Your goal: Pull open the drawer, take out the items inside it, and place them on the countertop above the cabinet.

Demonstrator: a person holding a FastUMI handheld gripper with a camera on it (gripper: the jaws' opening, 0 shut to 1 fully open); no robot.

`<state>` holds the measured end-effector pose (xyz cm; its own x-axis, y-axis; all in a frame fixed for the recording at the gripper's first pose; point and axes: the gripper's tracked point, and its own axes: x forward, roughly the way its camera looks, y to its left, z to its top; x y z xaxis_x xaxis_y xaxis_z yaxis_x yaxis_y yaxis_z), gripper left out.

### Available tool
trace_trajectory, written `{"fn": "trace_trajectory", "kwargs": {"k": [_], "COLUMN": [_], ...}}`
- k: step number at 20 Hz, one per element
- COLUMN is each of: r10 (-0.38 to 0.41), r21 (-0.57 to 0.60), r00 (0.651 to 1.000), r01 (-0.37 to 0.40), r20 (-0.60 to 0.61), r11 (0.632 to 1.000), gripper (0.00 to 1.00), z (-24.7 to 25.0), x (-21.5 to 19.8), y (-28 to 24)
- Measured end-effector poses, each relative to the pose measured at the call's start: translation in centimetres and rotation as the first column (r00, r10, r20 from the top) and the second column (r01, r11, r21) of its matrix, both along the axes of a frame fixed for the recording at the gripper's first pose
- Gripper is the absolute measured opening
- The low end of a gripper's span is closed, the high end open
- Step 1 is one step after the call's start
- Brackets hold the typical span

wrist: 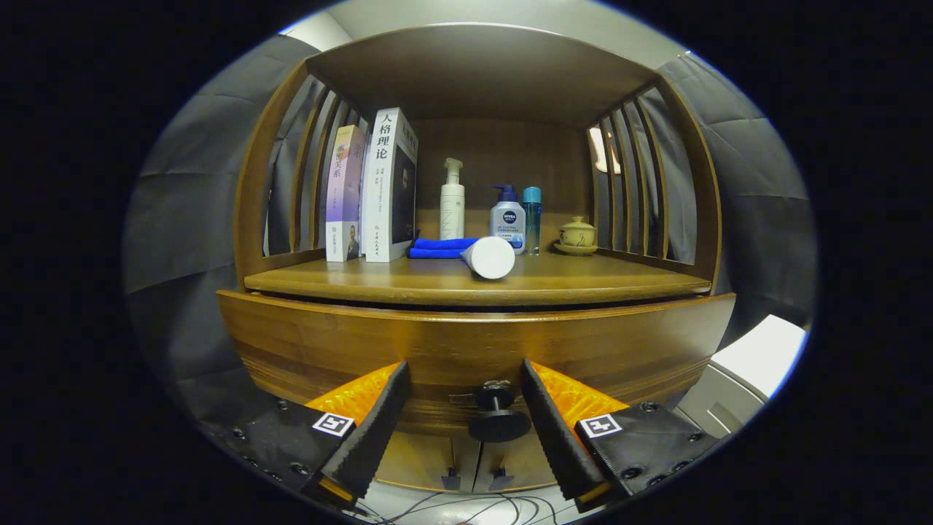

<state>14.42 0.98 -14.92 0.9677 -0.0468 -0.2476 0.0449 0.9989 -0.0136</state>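
While the gripper (463,375) faces the wooden cabinet (474,292), its two fingers stand wide apart, one on each side of the drawer knob (499,417), and they hold nothing. The knob is dark and round, and it sits between the fingers without touching either of them. It belongs to the drawer (350,339), whose curved front runs across the cabinet just below the countertop (408,281). The inside of the drawer is hidden, so I cannot tell what is in it, and I cannot tell for sure if the drawer is fully closed.

On the countertop, beyond the fingers, several things stand under the upper shelf. At the far left two books (372,189) stand upright, side by side and touching. To the right of them a folded blue cloth (441,248) lies flat, and a white tube (490,257) lies on its side with its round end towards the gripper, just beside the cloth. Behind the cloth stands a tall white pump bottle (452,200). Further right there is a shorter pump bottle (508,217) with a blue top, and a slim blue bottle (532,219) just beside it. At the far right a small lidded pot (578,233) sits on a saucer.

Below the drawer two small door handles (474,477) are near each other.
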Motion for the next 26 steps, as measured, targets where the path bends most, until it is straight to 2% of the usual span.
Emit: {"fn": "trace_trajectory", "kwargs": {"k": [5, 9, 12, 23, 26], "r10": [0.010, 0.017, 0.025, -0.030, -0.034], "r21": [0.015, 0.043, 0.002, 0.054, 0.009], "r00": [1.000, 0.999, 0.998, 0.992, 0.991], "r01": [-0.010, -0.018, -0.025, 0.023, 0.033], "r20": [0.002, 0.039, 0.054, 0.121, 0.128], "r11": [1.000, 0.999, 1.000, 0.998, 0.999], "gripper": [0.97, 0.97, 0.97, 0.96, 0.96], "z": [-0.2, -0.1, 1.8, 10.7, 12.3], "x": [2.2, 2.2, 1.5, -7.2, -9.5], "y": [-0.4, 0.1, 0.0, 0.2, 0.0]}}
